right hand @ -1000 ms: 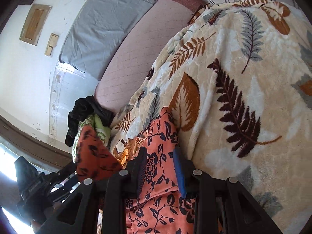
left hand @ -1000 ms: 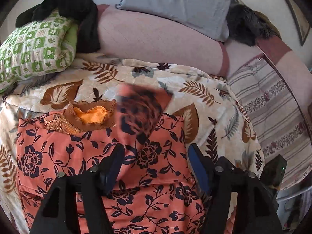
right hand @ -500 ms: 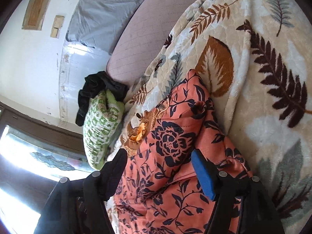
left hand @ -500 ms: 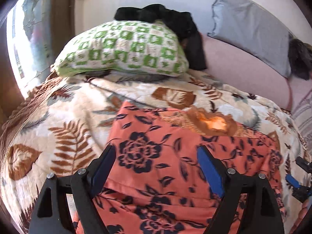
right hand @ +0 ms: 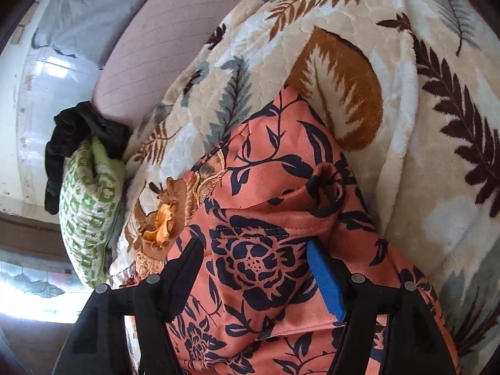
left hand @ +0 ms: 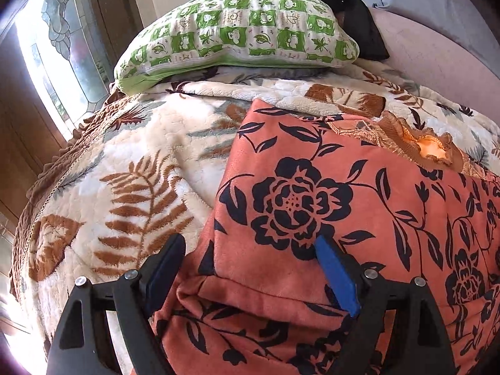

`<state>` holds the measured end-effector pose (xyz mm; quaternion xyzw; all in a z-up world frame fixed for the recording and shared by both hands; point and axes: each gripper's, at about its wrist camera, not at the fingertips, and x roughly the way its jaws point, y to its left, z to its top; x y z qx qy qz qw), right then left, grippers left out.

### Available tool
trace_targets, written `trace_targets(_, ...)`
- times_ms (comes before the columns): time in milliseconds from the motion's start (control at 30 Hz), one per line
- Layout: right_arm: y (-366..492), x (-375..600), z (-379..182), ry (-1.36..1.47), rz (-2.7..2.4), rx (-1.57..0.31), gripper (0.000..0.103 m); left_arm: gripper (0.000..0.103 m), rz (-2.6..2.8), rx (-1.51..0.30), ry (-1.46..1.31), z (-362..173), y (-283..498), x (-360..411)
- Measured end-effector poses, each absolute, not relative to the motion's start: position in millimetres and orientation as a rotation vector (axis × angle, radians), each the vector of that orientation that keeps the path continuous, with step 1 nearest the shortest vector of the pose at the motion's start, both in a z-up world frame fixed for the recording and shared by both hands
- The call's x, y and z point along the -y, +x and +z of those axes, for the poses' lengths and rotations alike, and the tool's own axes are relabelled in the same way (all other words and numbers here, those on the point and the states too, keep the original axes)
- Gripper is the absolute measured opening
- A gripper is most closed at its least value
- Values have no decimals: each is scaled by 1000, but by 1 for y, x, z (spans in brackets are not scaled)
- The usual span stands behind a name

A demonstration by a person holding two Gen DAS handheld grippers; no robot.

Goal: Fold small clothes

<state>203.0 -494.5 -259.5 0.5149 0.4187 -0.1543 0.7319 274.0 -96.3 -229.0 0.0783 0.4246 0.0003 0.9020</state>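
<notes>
An orange cloth with dark blue flowers (left hand: pixel 359 193) lies flat on a fluffy leaf blanket (left hand: pixel 125 168) on the bed. One edge is folded over, and a brown frilly neck part (left hand: pixel 418 143) shows near the top. A green checked pillow (left hand: pixel 243 40) sits behind it. The left gripper (left hand: pixel 250 259) has just been opening and is spread wide over the folded edge, not pinching it. The right gripper (right hand: pixel 256 259) has just been opening too, spread over a big flower, squeezing nothing.
</notes>
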Motion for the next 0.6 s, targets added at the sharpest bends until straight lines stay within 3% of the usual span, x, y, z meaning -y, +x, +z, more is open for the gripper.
trace_targets(467,245,443,-248,772,-633,-1151,73,86,-27,-953,64,-221,275,74)
trace_targets(533,235,453,-252,820,-627,-1122,61,86,-22,-961,43,-219,276,68)
trace_targets(567,227,459,-252,830,-624,-1112,46,86,-19,-964,31,-218,277,65)
trace_targets(600,218,464,-251,836,-607,-1095,36,86,-17,-966,21,-217,278,63)
